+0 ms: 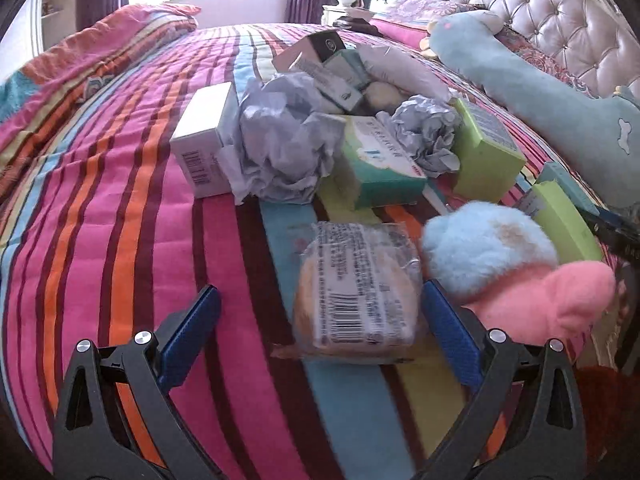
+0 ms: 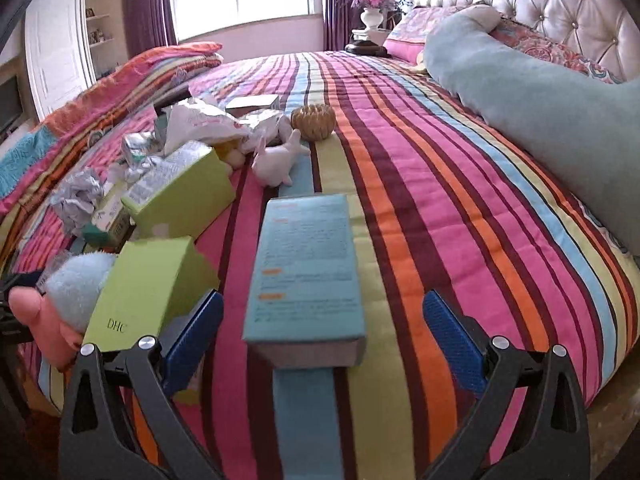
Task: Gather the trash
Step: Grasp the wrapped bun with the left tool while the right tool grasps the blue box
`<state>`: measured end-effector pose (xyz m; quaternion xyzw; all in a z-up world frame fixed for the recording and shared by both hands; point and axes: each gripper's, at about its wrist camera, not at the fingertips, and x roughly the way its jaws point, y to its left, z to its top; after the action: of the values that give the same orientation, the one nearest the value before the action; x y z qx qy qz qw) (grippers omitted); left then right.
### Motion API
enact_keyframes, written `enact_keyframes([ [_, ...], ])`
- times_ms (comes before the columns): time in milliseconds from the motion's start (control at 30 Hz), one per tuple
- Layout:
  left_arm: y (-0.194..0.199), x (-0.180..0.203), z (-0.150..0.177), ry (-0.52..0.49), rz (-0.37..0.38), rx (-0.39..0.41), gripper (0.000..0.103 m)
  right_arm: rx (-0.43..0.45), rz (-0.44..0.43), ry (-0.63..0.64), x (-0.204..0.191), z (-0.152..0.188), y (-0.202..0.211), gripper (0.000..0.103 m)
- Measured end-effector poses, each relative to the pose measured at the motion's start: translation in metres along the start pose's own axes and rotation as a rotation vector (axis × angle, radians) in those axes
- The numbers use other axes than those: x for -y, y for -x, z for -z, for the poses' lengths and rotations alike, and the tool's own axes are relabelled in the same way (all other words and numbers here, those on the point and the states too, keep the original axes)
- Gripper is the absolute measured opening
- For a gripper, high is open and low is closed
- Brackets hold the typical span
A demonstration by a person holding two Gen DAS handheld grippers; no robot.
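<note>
A wrapped bun in clear plastic lies on the striped bedspread, between the open blue fingers of my left gripper and close to the right one. Behind it is a heap of crumpled paper, a white box, a teal box and green boxes. In the right wrist view a long light-blue box lies between the spread fingers of my right gripper, touched by neither. A green DHC box leans by the left finger.
A blue and pink plush toy lies right of the bun. A white rabbit figure and a woven ball sit mid-bed. A long pale-blue plush pillow runs along the tufted headboard. A folded quilt lies far left.
</note>
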<state>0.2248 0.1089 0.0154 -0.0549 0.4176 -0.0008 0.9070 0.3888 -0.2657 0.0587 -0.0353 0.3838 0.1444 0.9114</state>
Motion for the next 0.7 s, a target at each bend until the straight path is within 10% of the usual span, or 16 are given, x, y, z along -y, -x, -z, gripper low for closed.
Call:
enact_keyframes([
  [300,-0.012,0.011,-0.013,-0.049,-0.016,-0.021,0.097,-0.055,-0.038,-0.001,-0.001,-0.018,-0.032,0.094],
  [367,-0.012,0.012,-0.014,-0.032,-0.016,-0.020,0.096,-0.076,-0.090,-0.018,-0.001,-0.018,-0.034,0.073],
  [433,-0.012,0.007,-0.012,-0.022,-0.052,-0.023,0.074,-0.112,-0.182,-0.037,0.001,-0.017,-0.035,0.048],
  [500,-0.008,0.003,-0.009,-0.034,-0.091,-0.016,0.056,-0.106,-0.170,-0.015,0.001,-0.016,-0.030,0.047],
  [700,0.016,-0.023,-0.009,0.090,-0.025,0.028,0.054,-0.029,-0.192,-0.077,0.012,-0.020,0.001,0.047],
])
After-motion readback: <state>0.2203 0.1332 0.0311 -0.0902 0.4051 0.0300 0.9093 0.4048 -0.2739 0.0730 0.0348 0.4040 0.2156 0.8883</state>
